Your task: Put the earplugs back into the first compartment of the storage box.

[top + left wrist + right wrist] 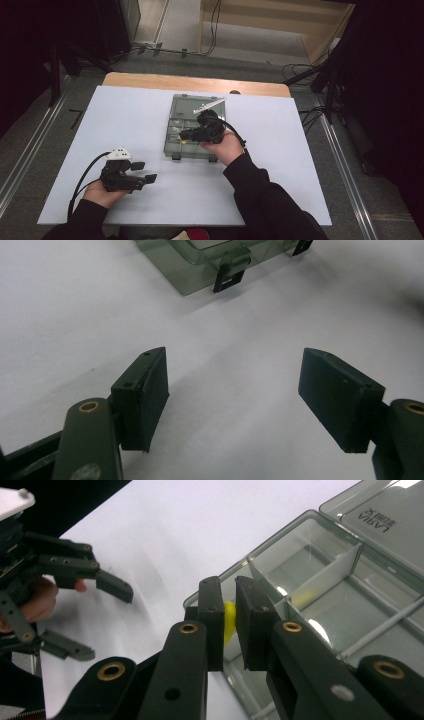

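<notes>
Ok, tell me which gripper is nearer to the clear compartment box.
Right. The right gripper is over the clear compartment box, pinching a small yellow piece. The left gripper rests apart on the white tabletop, jaws open.

In the right gripper view, the right gripper (pixel 229 622) has its two black jaws nearly together, pinching a small yellow piece (pixel 229 621) just above the near corner of a clear compartment box (pixel 320 587). The box has thin dividers, a second yellow bit (pixel 302 599) in a farther compartment, and its open lid (pixel 385 525) lies back at the far right on the white table (pixel 175 530). At the left, the left gripper (pixel 100 615) rests in a hand (pixel 35 600), jaws spread apart.
</notes>
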